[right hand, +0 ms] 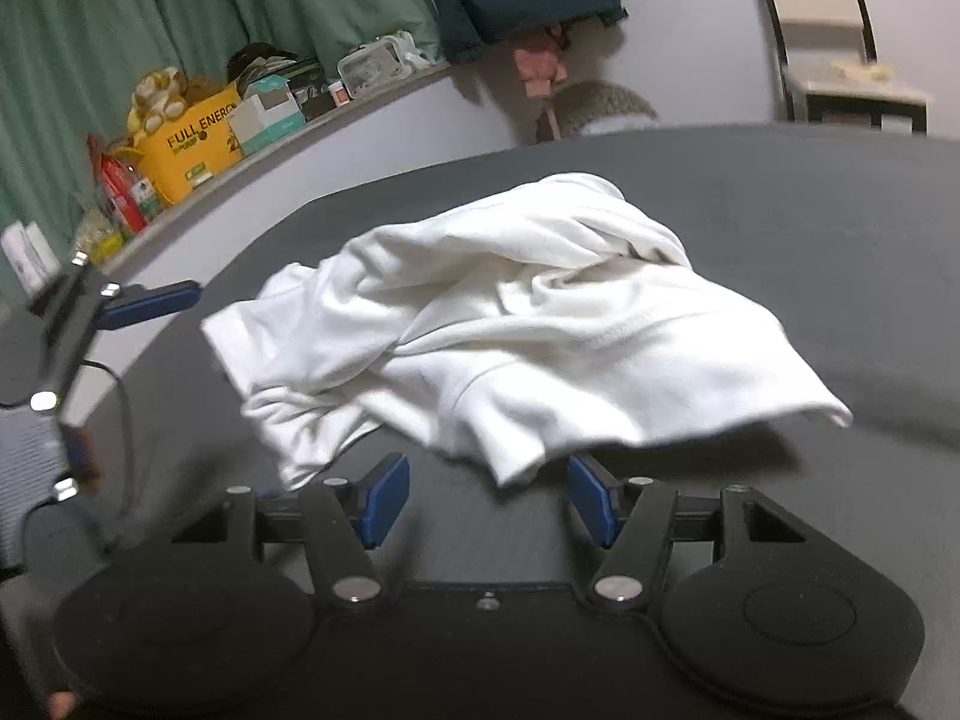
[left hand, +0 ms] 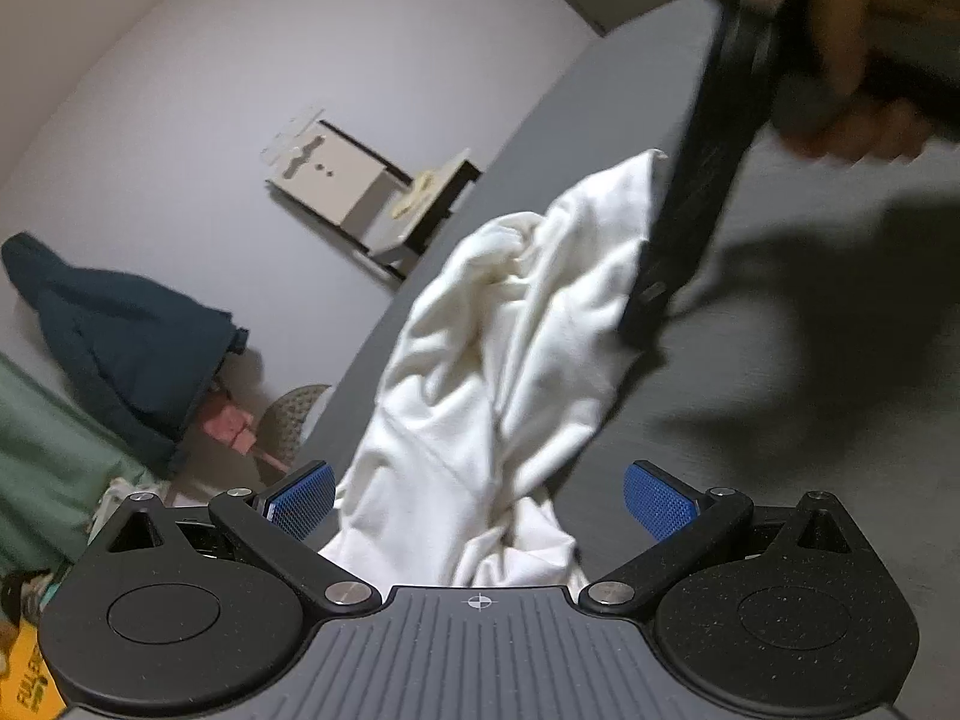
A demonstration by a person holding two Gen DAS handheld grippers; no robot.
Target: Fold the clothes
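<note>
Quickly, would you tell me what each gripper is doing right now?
Left gripper: open, white garment between its fingers, not clamped.
Right gripper: open, holding nothing, at the garment's near edge.

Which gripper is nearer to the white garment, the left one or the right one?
Left. The left gripper is open with the white garment between its pads. The right gripper, also open, sits just before the garment's near edge, apparently not touching it.

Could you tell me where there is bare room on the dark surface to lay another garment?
The dark surface is bare to the right of and behind the crumpled white garment. The ledge along the green curtain is crowded with boxes.
</note>
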